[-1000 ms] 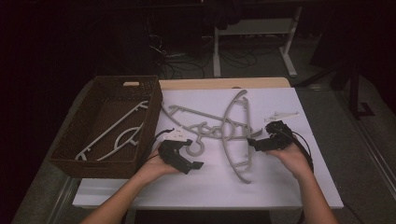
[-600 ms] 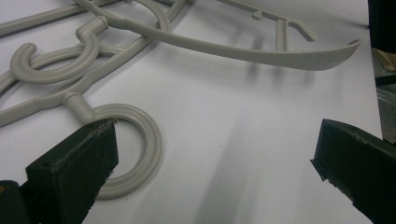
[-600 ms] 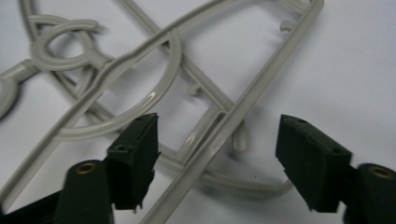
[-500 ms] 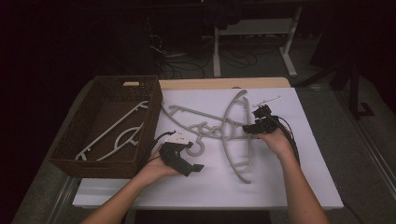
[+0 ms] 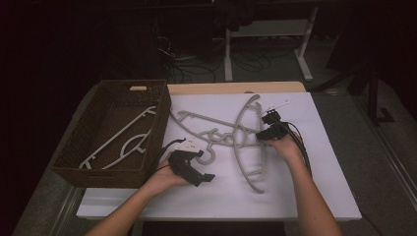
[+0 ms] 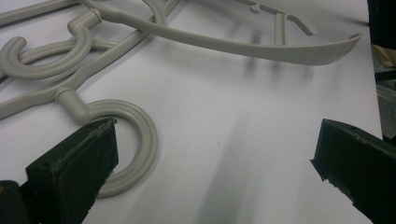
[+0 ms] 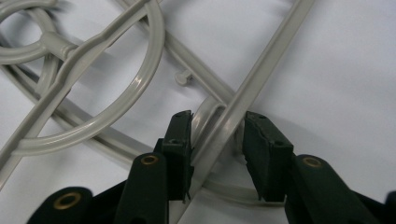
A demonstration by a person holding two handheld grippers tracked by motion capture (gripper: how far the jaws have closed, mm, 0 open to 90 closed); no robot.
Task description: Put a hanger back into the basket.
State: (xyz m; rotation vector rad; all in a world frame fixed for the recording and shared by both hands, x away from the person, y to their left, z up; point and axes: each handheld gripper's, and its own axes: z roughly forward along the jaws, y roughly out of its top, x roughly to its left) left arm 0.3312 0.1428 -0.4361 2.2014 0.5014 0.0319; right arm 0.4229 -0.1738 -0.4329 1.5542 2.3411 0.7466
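In the high view the right gripper [image 5: 269, 129] is too small to tell whether its jaws touch the hanger [image 5: 244, 142] they straddle. In the right gripper view the hanger bar [image 7: 243, 100] runs off the frame's top and bottom edges, and the left jaw hides part of it. In the left gripper view the left jaw covers part of the hook [image 6: 135, 140], and the basket's [image 5: 78, 169] near wall hides the lower ends of the hangers inside [image 5: 123, 142].

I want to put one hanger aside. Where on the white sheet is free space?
Free: the sheet's near strip between the forearms, and its right edge past the right gripper. Crowded: the middle, where hangers overlap, beside the basket.
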